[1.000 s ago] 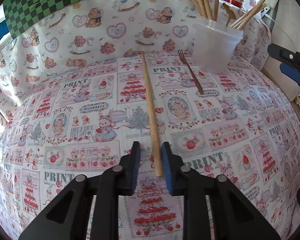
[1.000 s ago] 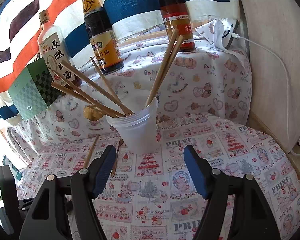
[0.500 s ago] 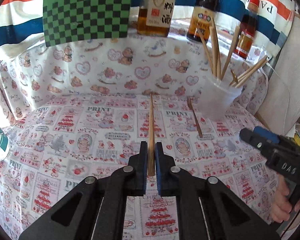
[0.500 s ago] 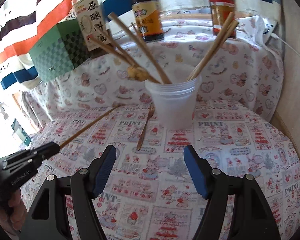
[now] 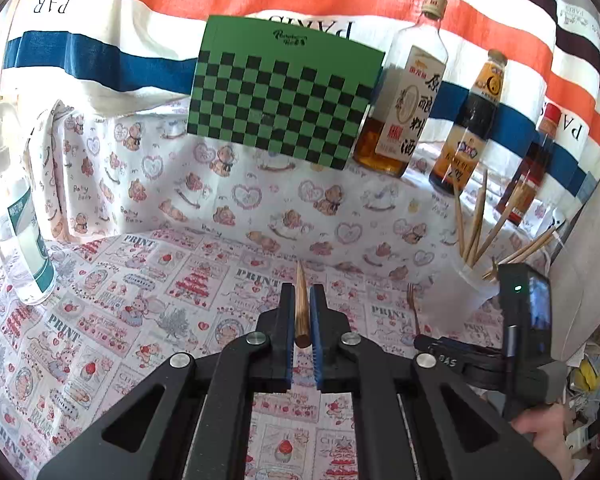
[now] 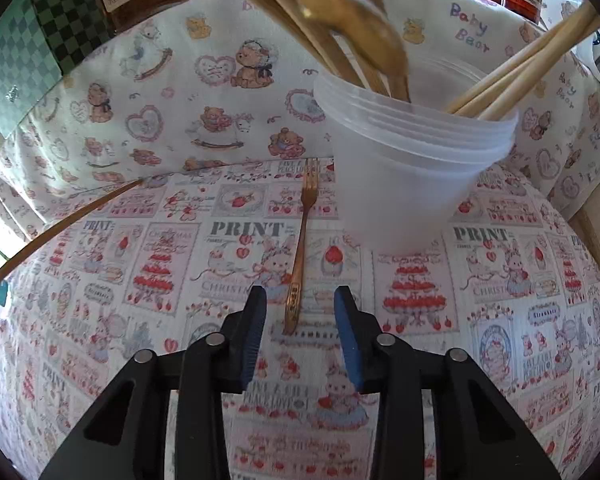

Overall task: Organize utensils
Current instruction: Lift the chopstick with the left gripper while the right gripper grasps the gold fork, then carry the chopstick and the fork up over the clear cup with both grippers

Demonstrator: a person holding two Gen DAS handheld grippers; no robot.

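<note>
Two pickups were under way: the left tool (image 5: 302, 312) was clamped on a chopstick (image 5: 301, 304), lifted off the surface (image 6: 500, 280), while the right tool (image 6: 300, 320) was closing around the fork (image 6: 302, 240) lying beside the cup (image 6: 412, 168). Both probably go into that cup next.

Left gripper (image 5: 302, 320): jaws clamped tight, blue pads nearly together, body pointing toward 12 o'clock and pitched moderately down. Right gripper (image 6: 300, 320): jaws partly apart and closing, pads not yet pressing, pitched steeply down. In the left wrist view the right gripper sits at 4 o'clock, gripped by a hand (image 5: 548, 436).
</note>
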